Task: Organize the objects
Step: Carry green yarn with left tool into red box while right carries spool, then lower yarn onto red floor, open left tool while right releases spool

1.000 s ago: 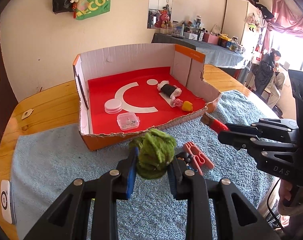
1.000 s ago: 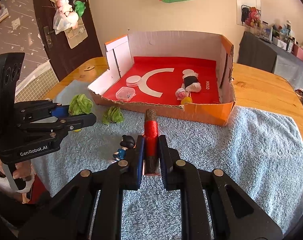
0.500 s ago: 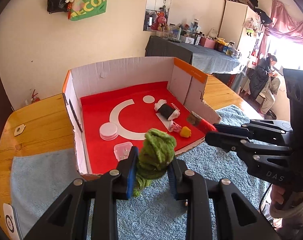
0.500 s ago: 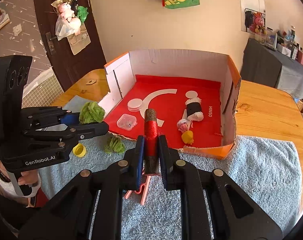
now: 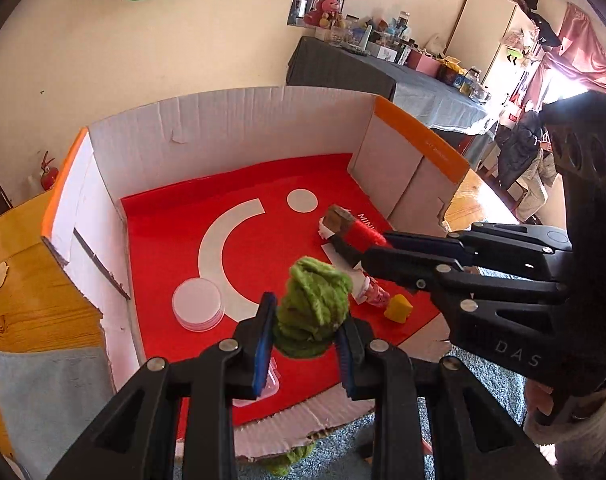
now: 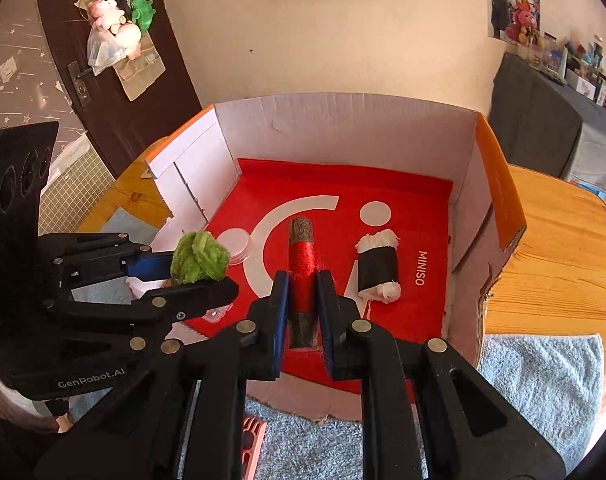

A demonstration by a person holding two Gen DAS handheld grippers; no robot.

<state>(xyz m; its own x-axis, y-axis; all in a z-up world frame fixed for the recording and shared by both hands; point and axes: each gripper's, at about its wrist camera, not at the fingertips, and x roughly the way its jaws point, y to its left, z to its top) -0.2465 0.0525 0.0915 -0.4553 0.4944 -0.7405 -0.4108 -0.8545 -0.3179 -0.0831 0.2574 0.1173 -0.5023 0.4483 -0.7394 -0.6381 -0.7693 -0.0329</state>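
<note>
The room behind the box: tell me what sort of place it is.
Probably a lived-in home: a cluttered side table, plush toys hung on the door, a wardrobe by a curtained window.

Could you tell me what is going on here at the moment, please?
A person is sorting small items into a cardboard box with a red floor, using two handheld grippers. The left gripper is shut on a fuzzy green ball, and the right gripper is shut on a stick wrapped in red thread. Both are held over the box. A black-banded white roll, a white disc and a yellow piece already lie inside.
</note>
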